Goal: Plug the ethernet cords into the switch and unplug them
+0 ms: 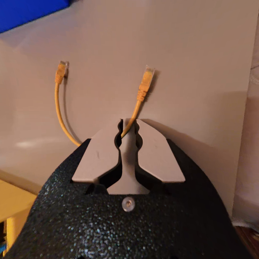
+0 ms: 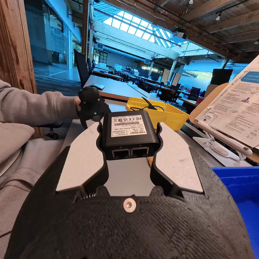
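In the left wrist view my left gripper point(image 1: 129, 122) is shut on a short yellow ethernet cord point(image 1: 135, 110) just behind one plug. That plug point(image 1: 146, 81) points up and away over the grey table point(image 1: 182, 56). The cord loops left to its other plug point(image 1: 61, 71), which hangs free. In the right wrist view my right gripper point(image 2: 129, 125) is shut on a small black switch point(image 2: 128, 131), held label side up above the table. Its two empty ports point(image 2: 130, 152) face the camera. The left gripper point(image 2: 92, 106) shows farther off at left, held by a hand.
A yellow bin point(image 2: 164, 114) with a dark cable stands behind the switch. A blue bin point(image 2: 241, 196) sits at the right, also in the left wrist view point(image 1: 25, 12). A tilted stand with a printed sheet point(image 2: 231, 114) rises at right. A grey sleeve point(image 2: 35, 106) fills the left. Tip to tip, the grippers are about 20 centimeters apart.
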`<control>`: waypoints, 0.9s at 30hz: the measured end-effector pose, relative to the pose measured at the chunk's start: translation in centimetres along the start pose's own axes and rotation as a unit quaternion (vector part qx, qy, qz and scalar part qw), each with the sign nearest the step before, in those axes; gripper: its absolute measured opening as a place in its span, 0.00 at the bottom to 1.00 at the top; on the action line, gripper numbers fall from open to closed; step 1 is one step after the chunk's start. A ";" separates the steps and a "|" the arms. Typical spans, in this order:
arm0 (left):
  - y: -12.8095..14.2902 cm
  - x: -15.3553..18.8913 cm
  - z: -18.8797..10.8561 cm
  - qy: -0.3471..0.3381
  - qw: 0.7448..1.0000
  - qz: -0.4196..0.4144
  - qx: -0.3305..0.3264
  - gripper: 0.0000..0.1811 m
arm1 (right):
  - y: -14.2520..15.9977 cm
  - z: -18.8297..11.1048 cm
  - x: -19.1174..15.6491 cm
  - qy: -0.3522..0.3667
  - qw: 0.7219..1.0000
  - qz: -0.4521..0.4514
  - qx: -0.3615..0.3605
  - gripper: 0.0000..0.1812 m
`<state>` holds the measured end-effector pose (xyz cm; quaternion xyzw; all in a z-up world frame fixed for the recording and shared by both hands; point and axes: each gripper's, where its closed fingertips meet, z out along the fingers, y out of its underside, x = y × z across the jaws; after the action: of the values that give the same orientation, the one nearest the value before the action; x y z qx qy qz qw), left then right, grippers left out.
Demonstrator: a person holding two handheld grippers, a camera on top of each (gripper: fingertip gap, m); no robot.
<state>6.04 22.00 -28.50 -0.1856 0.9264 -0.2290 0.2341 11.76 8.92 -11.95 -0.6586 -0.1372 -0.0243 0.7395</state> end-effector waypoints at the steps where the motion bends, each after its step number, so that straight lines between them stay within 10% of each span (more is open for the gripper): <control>1: -0.5 0.4 0.1 0.009 1.000 0.009 0.009 0.08 | 0.0 0.0 0.0 0.000 1.000 0.000 -0.001 0.41; 12: -3.0 2.0 1.3 0.112 0.990 0.027 0.081 0.07 | 0.5 0.4 -0.4 -0.012 1.000 0.002 -0.008 0.41; 18: -3.0 0.5 2.0 0.062 0.994 -0.064 0.057 0.05 | 1.2 1.5 -0.9 -0.023 0.999 0.004 -0.028 0.41; 27: -6.2 -0.8 -4.0 0.022 0.993 -0.109 0.032 0.05 | 3.7 4.2 -3.8 -0.083 0.995 0.005 -0.055 0.41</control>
<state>6.09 18.57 -21.86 -0.2723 0.8980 -0.2869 0.1929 8.22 12.92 -15.99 -0.6988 -0.1932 0.0262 0.6882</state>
